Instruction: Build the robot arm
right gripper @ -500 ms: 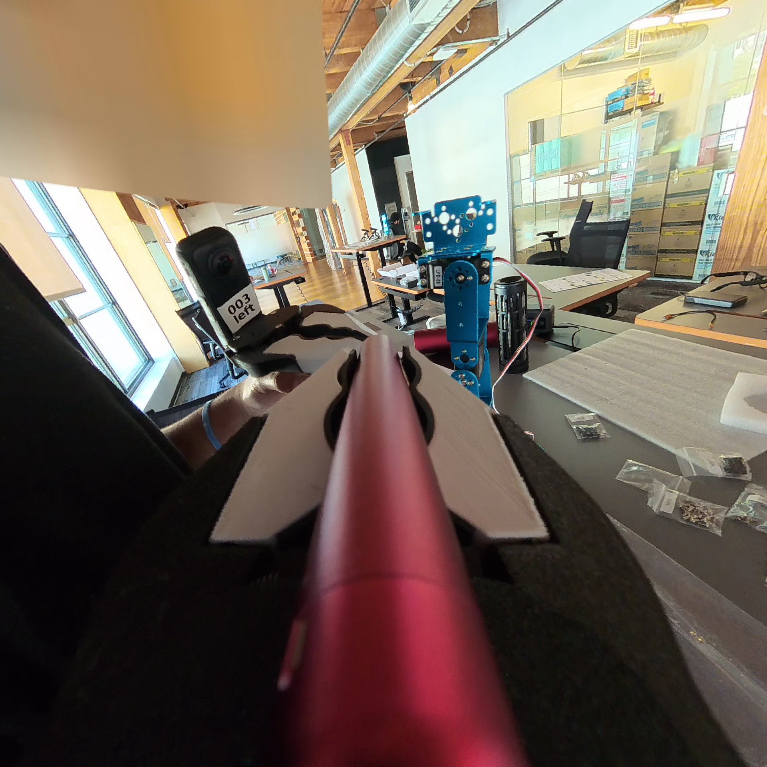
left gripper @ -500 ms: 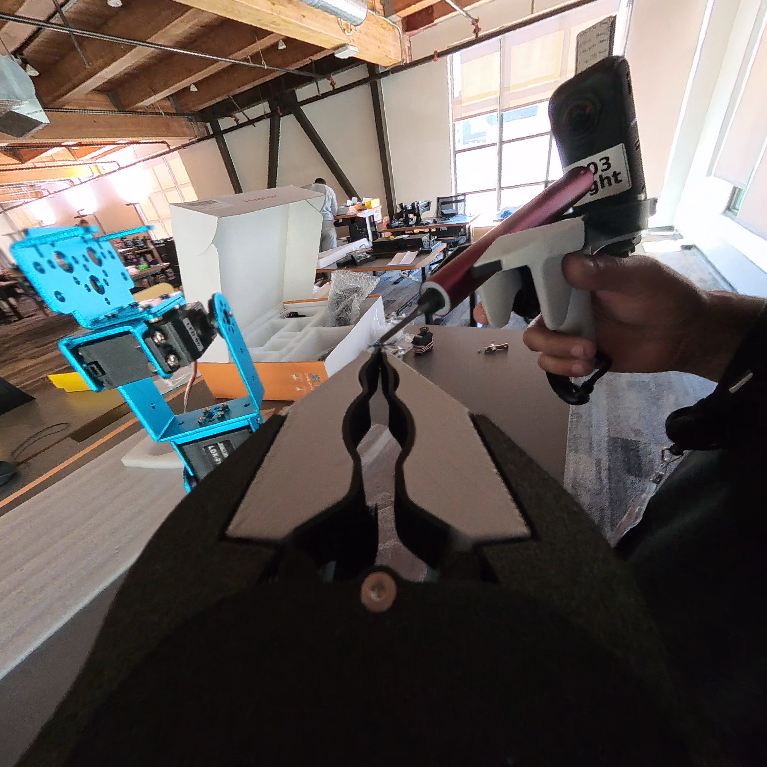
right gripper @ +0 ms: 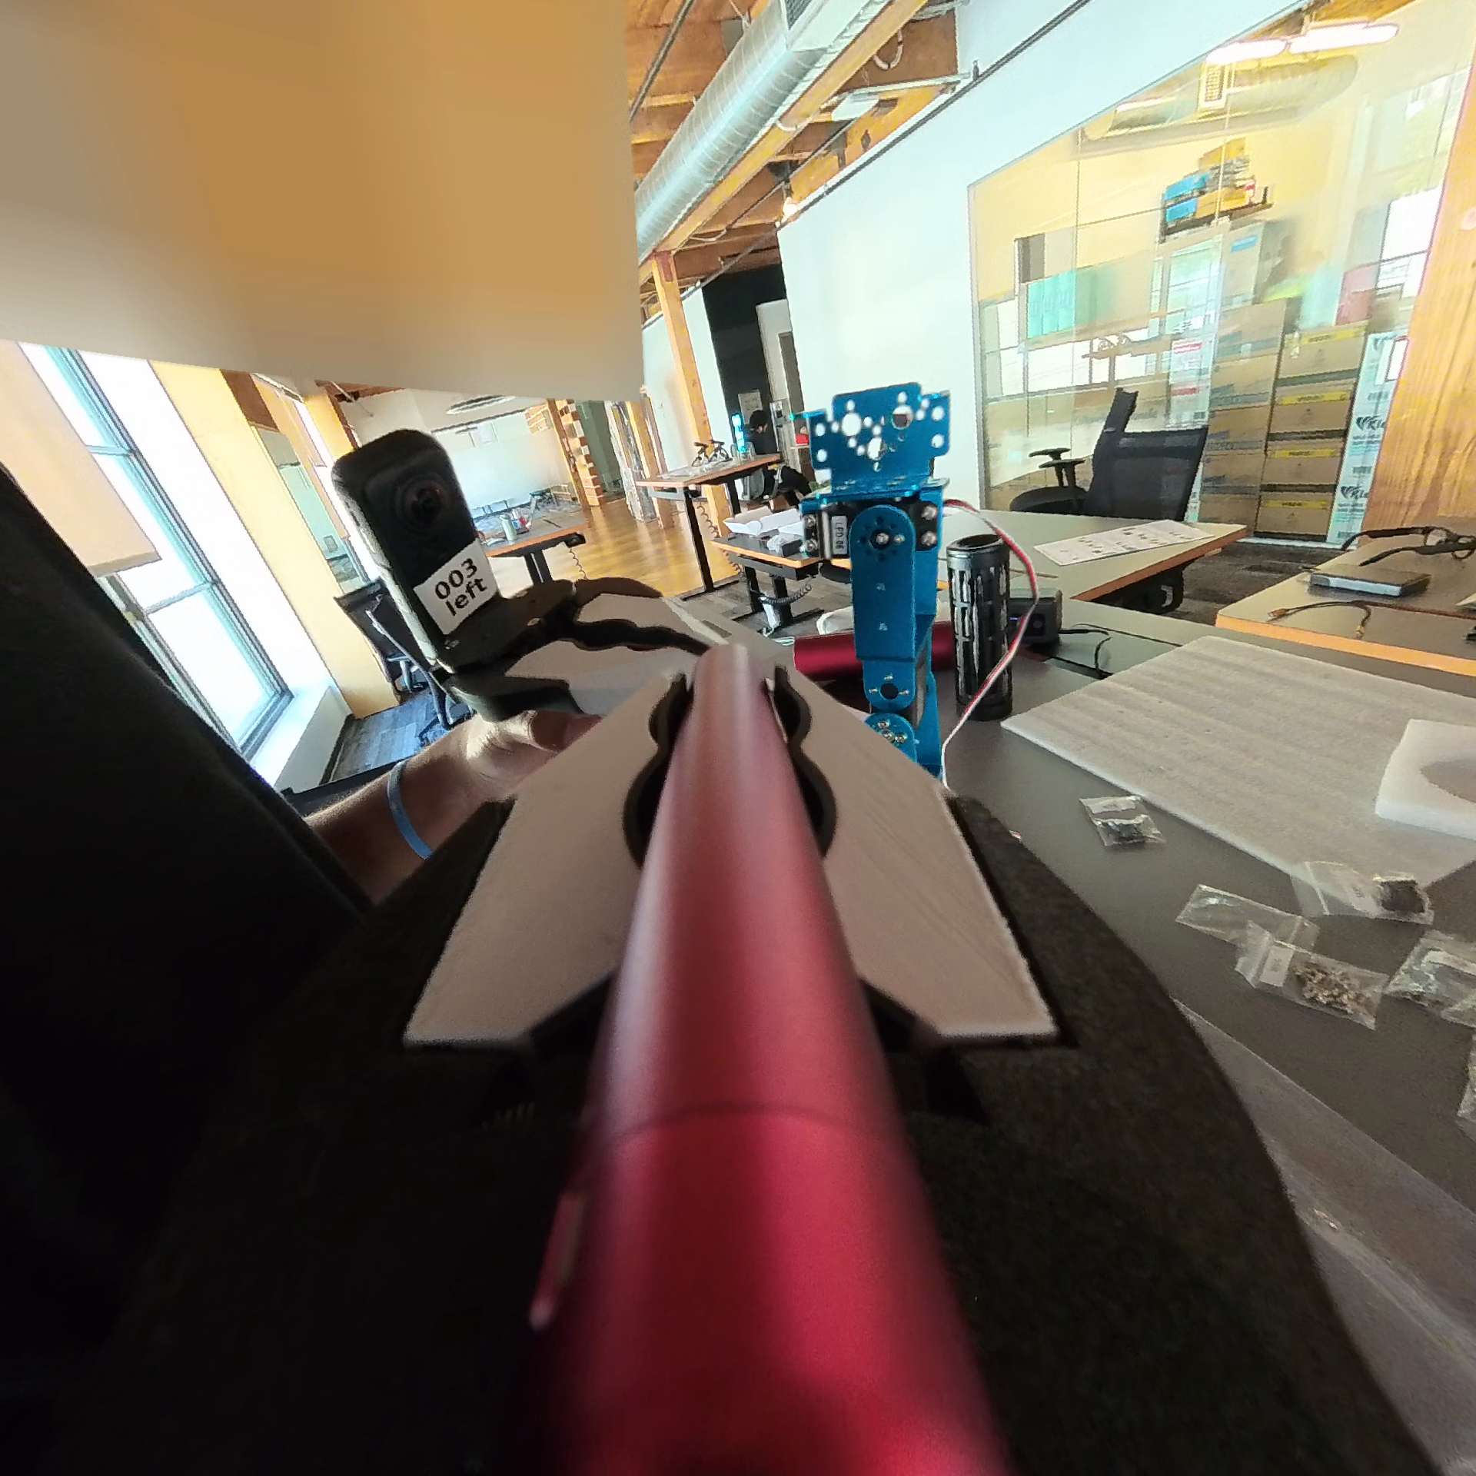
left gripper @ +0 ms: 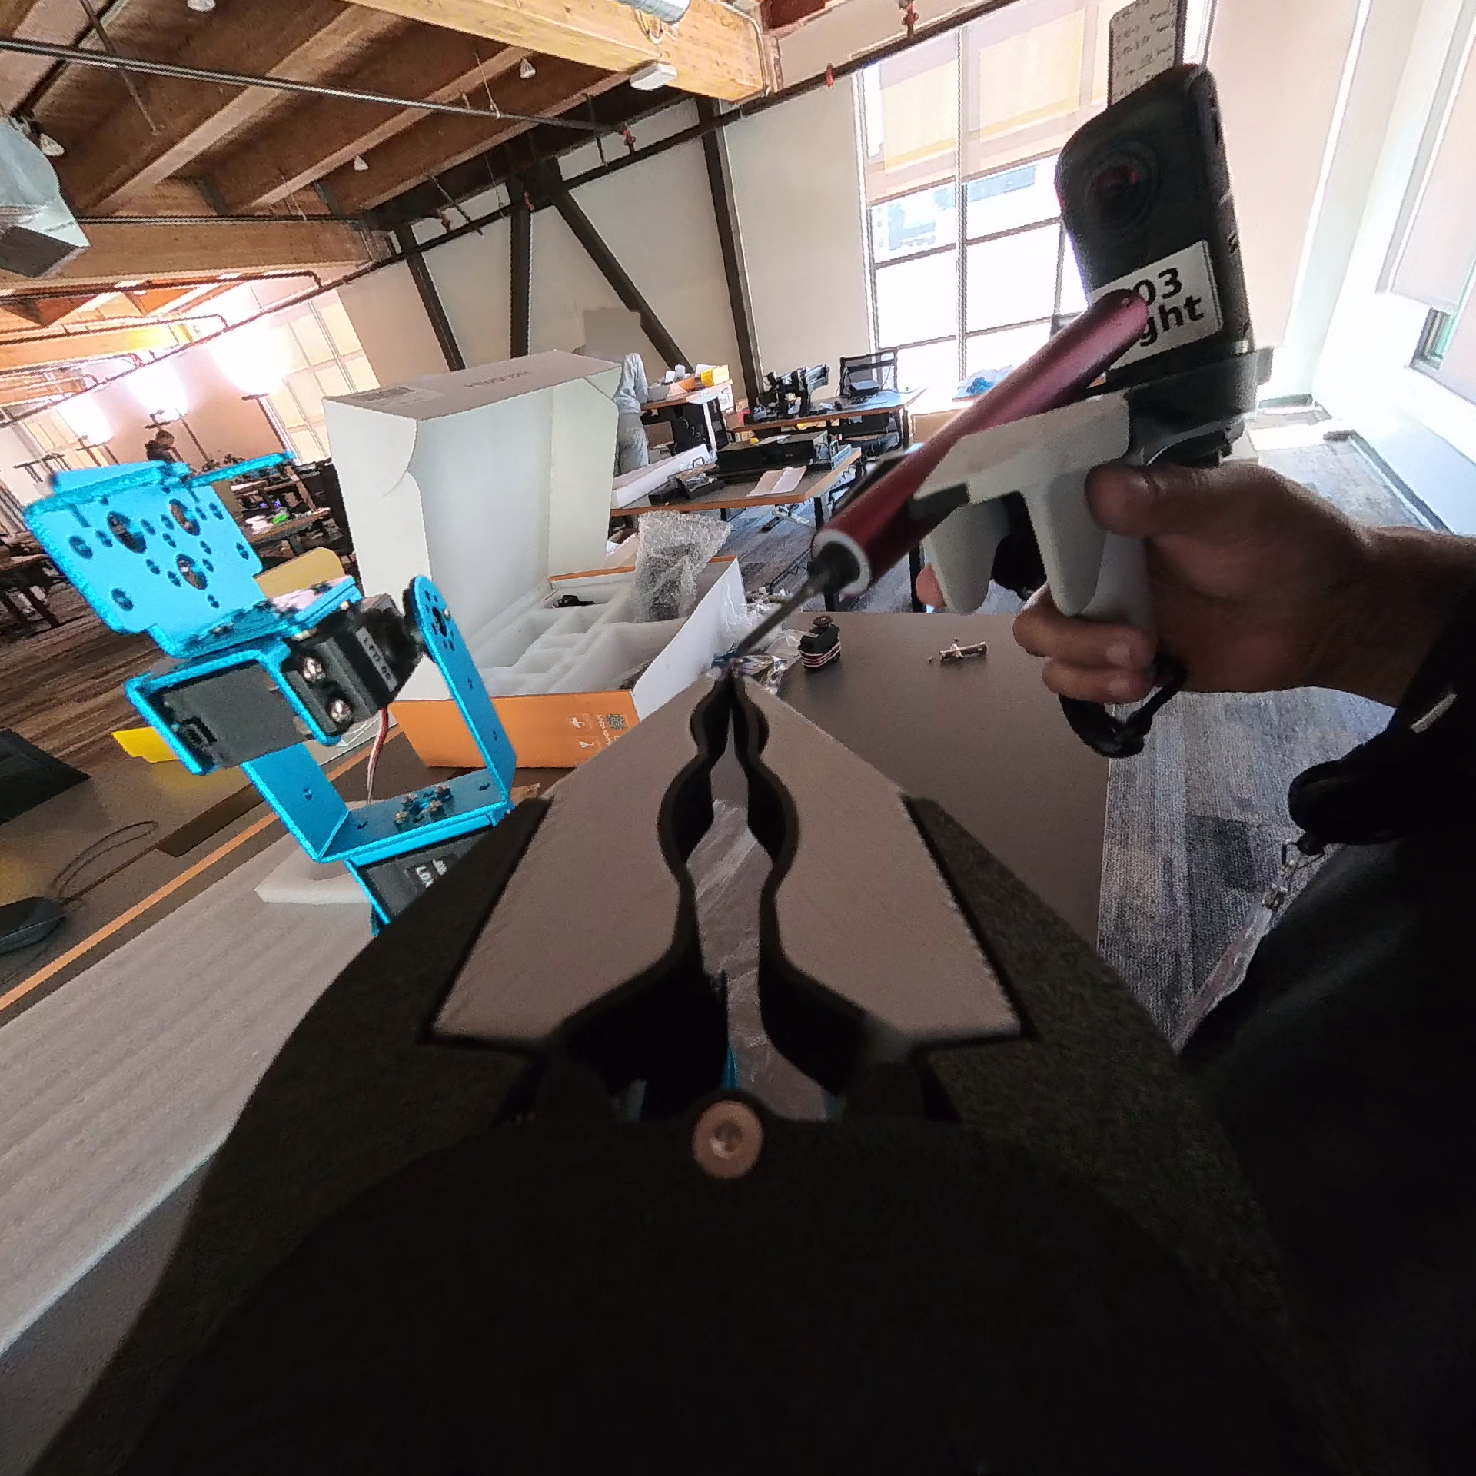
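**Screwdriver tip meets pinched jaws over the table**

The dark table (left gripper: 918, 767) carries a blue servo bracket (left gripper: 263, 639). The right gripper (right gripper: 731, 679) clamps a red screwdriver (left gripper: 958, 447) mid-barrel; rigid, smooth metal, likely slippery, pointing down-left. The left gripper (left gripper: 731, 679) is pinched together, perhaps on a tiny screw.

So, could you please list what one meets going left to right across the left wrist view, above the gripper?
Blue bracket assembly → white open box → red screwdriver → right gripper → hand holding it.
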A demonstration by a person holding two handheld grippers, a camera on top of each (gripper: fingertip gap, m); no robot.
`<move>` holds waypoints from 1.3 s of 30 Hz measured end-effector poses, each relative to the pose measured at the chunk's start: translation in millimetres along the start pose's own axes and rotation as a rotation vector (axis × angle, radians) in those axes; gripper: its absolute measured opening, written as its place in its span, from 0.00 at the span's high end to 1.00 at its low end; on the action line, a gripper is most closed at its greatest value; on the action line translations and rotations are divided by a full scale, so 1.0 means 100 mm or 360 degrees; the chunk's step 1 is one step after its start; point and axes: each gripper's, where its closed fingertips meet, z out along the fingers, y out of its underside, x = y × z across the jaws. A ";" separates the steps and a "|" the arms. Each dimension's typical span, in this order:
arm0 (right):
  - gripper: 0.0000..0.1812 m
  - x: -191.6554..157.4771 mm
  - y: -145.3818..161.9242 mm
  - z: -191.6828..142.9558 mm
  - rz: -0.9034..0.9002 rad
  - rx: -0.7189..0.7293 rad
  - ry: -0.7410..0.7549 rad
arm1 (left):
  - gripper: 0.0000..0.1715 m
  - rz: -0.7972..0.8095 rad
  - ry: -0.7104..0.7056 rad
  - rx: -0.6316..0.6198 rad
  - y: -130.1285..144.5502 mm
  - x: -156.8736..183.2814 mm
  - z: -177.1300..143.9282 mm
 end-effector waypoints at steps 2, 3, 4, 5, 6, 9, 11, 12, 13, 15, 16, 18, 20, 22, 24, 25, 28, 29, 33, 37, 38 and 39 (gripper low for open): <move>0.88 0.01 0.01 0.01 -0.0007 -0.0004 0.0006 | 1.00 -0.0008 -0.0003 0.0003 0.00 -0.01 0.01; 0.88 0.01 0.00 0.01 -0.0008 -0.0004 0.0009 | 1.00 -0.0001 -0.0004 0.0004 0.00 -0.01 0.01; 0.88 0.01 0.00 0.00 -0.0011 -0.0005 0.0011 | 1.00 0.0004 -0.0006 0.0003 -0.01 -0.01 0.01; 0.88 0.01 0.00 0.00 -0.0014 -0.0007 0.0008 | 1.00 0.0010 -0.0007 0.0000 -0.01 -0.01 0.01; 0.88 0.01 0.00 0.00 -0.0013 -0.0011 0.0009 | 1.00 0.0020 -0.0009 -0.0005 -0.01 -0.01 0.01; 0.88 0.01 0.02 0.01 -0.0006 -0.0027 0.0004 | 1.00 0.0098 -0.0017 -0.0034 0.01 -0.01 0.01; 0.88 0.02 0.03 0.01 0.0012 -0.0041 -0.0003 | 1.00 0.0183 -0.0024 -0.0065 0.03 -0.01 0.00; 0.88 0.02 0.04 0.02 0.0022 -0.0048 -0.0007 | 1.00 0.0241 -0.0033 -0.0086 0.04 -0.01 -0.01; 0.88 0.03 0.05 0.02 0.0030 -0.0059 -0.0002 | 1.00 0.0323 -0.0057 -0.0110 0.05 -0.03 -0.01; 0.88 0.05 0.07 0.03 0.0040 -0.0071 0.0003 | 1.00 0.0541 -0.0117 -0.0168 0.08 -0.05 -0.01; 0.88 0.06 0.08 0.04 0.0057 -0.0079 0.0006 | 1.00 0.0659 -0.0147 -0.0197 0.10 -0.06 -0.01; 0.87 0.10 0.12 0.05 0.0121 -0.0098 0.0014 | 1.00 0.0883 -0.0202 -0.0253 0.14 -0.08 -0.01; 0.88 0.12 0.15 0.06 0.0176 -0.0090 -0.0001 | 1.00 0.1056 -0.0240 -0.0286 0.17 -0.09 -0.01; 0.87 0.13 0.18 0.07 0.0237 -0.0088 -0.0018 | 1.00 0.1193 -0.0257 -0.0313 0.21 -0.10 0.00; 0.87 0.16 0.22 0.07 0.0300 -0.0076 -0.0024 | 1.00 0.1328 -0.0269 -0.0340 0.24 -0.11 0.00; 0.87 0.18 0.23 0.07 0.0330 -0.0069 -0.0030 | 1.00 0.1391 -0.0273 -0.0354 0.26 -0.11 0.00; 0.87 0.21 0.25 0.07 0.0409 -0.0029 -0.0029 | 1.00 0.1476 -0.0269 -0.0375 0.29 -0.11 0.01; 0.87 0.22 0.25 0.07 0.0439 -0.0017 -0.0035 | 1.00 0.1493 -0.0273 -0.0369 0.28 -0.11 0.01; 0.87 0.22 0.26 0.06 0.0473 0.0009 -0.0017 | 1.00 0.1485 -0.0292 -0.0362 0.27 -0.11 0.01; 0.87 0.21 0.26 0.06 0.0479 0.0029 -0.0016 | 1.00 0.1437 -0.0315 -0.0366 0.28 -0.13 0.01; 0.87 0.20 0.25 0.05 0.0484 0.0042 -0.0022 | 1.00 0.1426 -0.0317 -0.0380 0.29 -0.13 0.00; 0.88 0.20 0.24 0.05 0.0482 0.0049 -0.0027 | 1.00 0.1422 -0.0325 -0.0388 0.30 -0.14 0.00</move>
